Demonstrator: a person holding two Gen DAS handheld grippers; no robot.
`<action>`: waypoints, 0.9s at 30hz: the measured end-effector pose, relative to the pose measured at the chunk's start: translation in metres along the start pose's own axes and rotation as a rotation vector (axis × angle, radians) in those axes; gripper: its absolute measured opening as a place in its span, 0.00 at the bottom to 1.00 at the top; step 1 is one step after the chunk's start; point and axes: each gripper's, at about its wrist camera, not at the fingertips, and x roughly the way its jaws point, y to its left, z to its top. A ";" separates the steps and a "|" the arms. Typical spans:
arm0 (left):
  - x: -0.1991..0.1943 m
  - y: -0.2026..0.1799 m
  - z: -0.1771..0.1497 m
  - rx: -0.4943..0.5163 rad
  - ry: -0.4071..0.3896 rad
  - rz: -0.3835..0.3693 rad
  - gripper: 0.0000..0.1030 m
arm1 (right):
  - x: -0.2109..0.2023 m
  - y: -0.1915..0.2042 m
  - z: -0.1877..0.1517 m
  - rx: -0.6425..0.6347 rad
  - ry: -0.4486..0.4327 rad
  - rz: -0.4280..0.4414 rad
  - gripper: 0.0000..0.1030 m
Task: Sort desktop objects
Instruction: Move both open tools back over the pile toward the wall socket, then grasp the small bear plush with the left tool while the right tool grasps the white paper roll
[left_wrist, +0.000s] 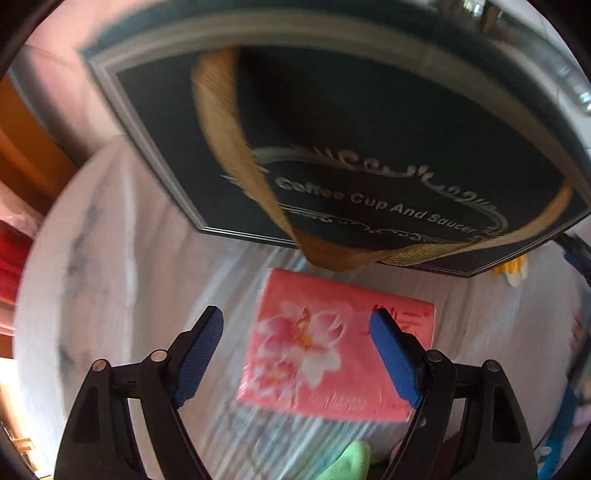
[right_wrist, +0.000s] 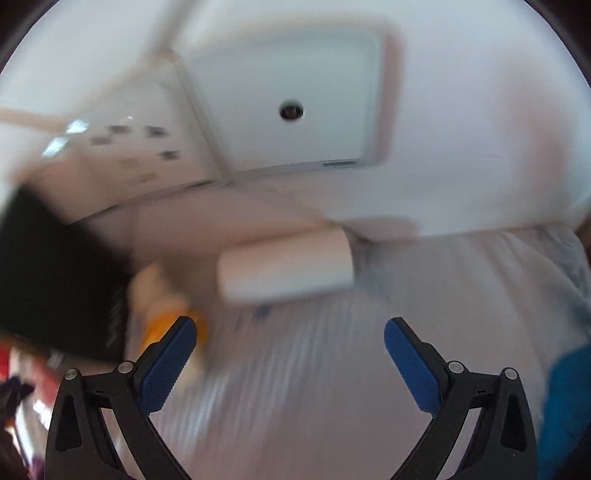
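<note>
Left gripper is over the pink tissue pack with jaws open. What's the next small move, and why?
Probably lower the left gripper straight down until its pads straddle the pink tissue pack, then close. The jaws stand open and empty, with the pack lying flat on the table beneath them, already partly between the fingers. The dark gift box sits just beyond, so keep clear of it.

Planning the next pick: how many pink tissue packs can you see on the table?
1. The pink tissue pack lies on the table below the open left gripper, just in front of the dark gift box. More may be hidden behind it.
</note>
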 end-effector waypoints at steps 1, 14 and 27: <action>0.006 -0.001 0.000 0.004 -0.001 -0.016 0.80 | 0.005 -0.002 0.001 0.000 -0.021 -0.001 1.00; -0.018 -0.010 -0.041 0.132 0.104 -0.038 0.81 | 0.004 0.036 -0.040 -0.263 0.096 0.001 0.43; -0.090 -0.164 -0.043 0.270 -0.062 -0.162 0.81 | -0.071 0.023 -0.075 -0.204 0.089 0.066 0.84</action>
